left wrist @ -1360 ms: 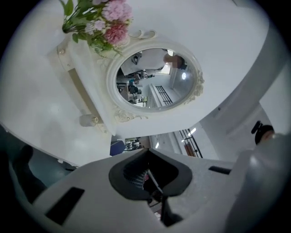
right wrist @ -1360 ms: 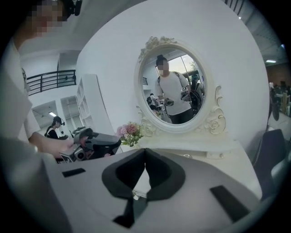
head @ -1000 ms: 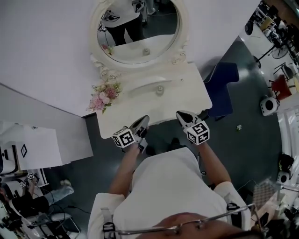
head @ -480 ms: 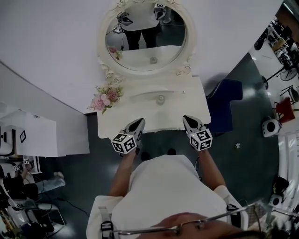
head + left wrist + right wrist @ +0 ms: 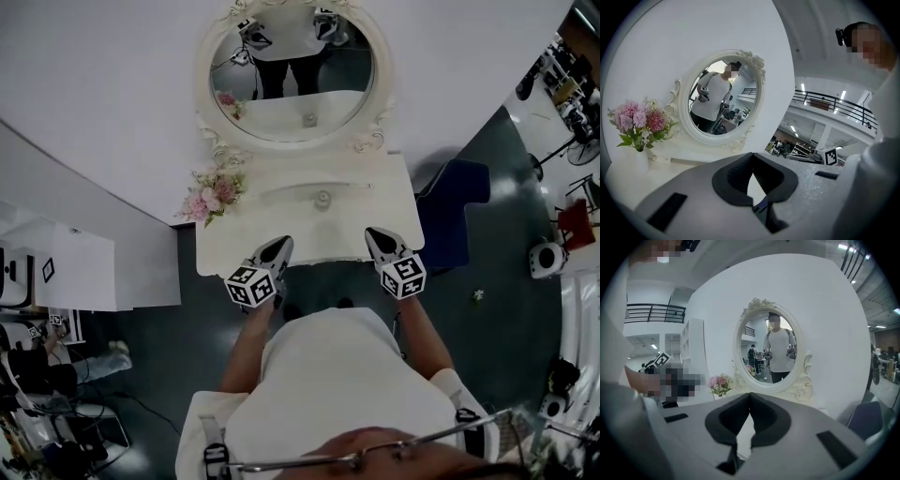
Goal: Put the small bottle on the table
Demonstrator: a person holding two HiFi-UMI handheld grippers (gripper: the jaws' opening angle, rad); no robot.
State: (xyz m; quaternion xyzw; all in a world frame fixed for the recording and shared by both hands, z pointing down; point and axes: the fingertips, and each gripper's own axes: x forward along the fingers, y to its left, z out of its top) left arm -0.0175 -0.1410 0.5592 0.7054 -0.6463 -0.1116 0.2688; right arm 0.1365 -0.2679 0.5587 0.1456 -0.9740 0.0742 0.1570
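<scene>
The small bottle, pale with a round cap, stands upright on the white dressing table, near its middle below the mirror. In the head view my left gripper hovers over the table's front edge, below and left of the bottle. My right gripper is over the front edge, below and right of it. Both are well apart from the bottle. The left gripper and right gripper each have their jaws shut with nothing between them. Neither gripper view shows the bottle.
An oval mirror in an ornate white frame rises behind the table. A vase of pink flowers stands at the table's back left corner. A dark blue chair sits right of the table and a white cabinet to its left.
Both grippers have edged a little further over the table's front edge towards the bottle. The head view has tilted and shows more of the mirror. Both jaws stay shut.
</scene>
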